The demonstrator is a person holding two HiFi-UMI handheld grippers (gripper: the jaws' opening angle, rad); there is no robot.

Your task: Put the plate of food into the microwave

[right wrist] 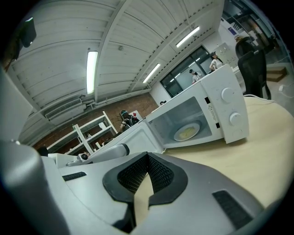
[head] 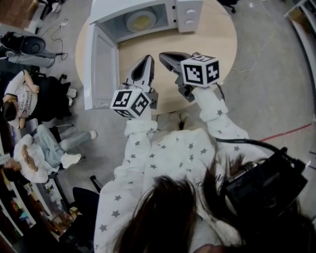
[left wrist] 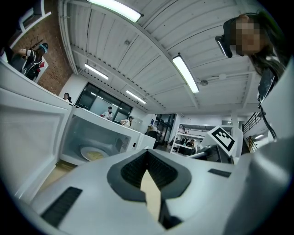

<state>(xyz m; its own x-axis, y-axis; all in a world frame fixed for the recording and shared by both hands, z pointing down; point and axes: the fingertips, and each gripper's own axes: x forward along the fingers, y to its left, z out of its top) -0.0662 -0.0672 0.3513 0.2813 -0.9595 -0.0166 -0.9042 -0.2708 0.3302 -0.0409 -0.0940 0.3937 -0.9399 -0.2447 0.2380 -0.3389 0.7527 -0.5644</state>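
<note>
Since the round pale wooden table [head: 217, 44] carries the white box-shaped microwave [head: 190, 15] at its twelve o'clock edge, with the white door [head: 101, 69] swung wide toward nine o'clock, and the round white plate [head: 140, 21] of yellowish food already lies inside the cavity, the placing looks done. Only shutting the door may be left. The grey-and-white left gripper [head: 147, 58] and right gripper [head: 163, 54] hang side by side over the table's six o'clock edge. Both are aimed at the microwave, each with its jaws together on nothing.
</note>
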